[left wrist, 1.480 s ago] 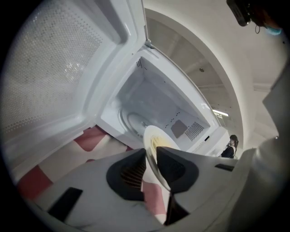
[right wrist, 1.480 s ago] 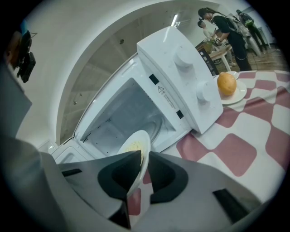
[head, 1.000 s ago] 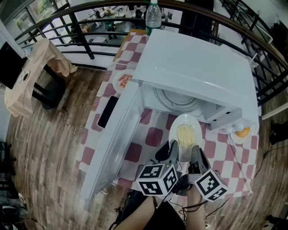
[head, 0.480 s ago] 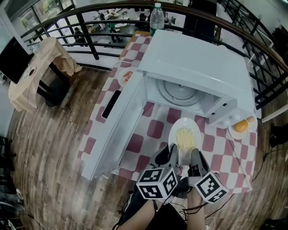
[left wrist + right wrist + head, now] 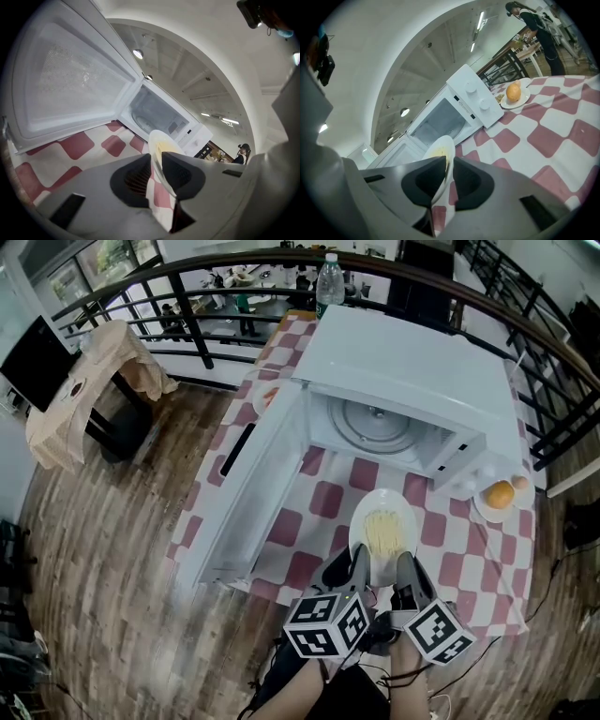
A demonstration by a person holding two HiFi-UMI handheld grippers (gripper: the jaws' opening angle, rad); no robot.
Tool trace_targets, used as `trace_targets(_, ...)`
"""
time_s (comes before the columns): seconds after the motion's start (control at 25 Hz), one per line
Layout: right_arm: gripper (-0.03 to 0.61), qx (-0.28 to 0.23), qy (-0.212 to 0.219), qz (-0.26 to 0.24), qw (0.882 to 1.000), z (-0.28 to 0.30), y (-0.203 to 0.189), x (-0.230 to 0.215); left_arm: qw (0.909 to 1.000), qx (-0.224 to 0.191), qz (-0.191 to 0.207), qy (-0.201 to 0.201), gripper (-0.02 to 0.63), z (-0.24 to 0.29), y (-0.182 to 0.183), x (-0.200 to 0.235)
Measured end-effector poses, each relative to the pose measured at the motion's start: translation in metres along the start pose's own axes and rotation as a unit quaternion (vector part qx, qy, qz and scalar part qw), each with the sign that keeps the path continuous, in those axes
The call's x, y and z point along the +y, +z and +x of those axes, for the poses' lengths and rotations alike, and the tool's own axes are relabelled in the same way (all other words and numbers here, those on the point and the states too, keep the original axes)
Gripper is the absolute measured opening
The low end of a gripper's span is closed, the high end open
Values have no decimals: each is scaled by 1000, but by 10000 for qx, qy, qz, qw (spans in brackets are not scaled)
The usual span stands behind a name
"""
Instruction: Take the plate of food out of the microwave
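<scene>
The left gripper point(image 5: 356, 564) and right gripper point(image 5: 405, 568) each clamp the near rim of the plate of food point(image 5: 382, 526) side by side, likely to keep it level, so it sits at frame centre over the checked tablecloth point(image 5: 323, 498), outside the open microwave point(image 5: 412, 371).

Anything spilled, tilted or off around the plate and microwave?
Nothing stands out. The plate looks level over the checked cloth, food on it, left gripper and right gripper clamped on its near rim. The microwave door stands open.
</scene>
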State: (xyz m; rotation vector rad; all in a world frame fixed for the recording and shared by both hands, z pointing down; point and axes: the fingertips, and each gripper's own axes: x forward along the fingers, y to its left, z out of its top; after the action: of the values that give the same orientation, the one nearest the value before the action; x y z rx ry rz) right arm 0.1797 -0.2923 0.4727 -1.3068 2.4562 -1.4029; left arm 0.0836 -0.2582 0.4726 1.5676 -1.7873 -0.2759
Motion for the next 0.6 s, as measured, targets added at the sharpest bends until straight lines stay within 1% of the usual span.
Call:
trace_targets(0.32,44,-18,47,29,10000,-9,-2,1,10000,-35,-49,-17,87,-7,-4,-2)
trace_targets(0.6,44,-45,38,55,10000,-12,-4,-1,10000,-28,-10,-32,87,-9,-6,-3)
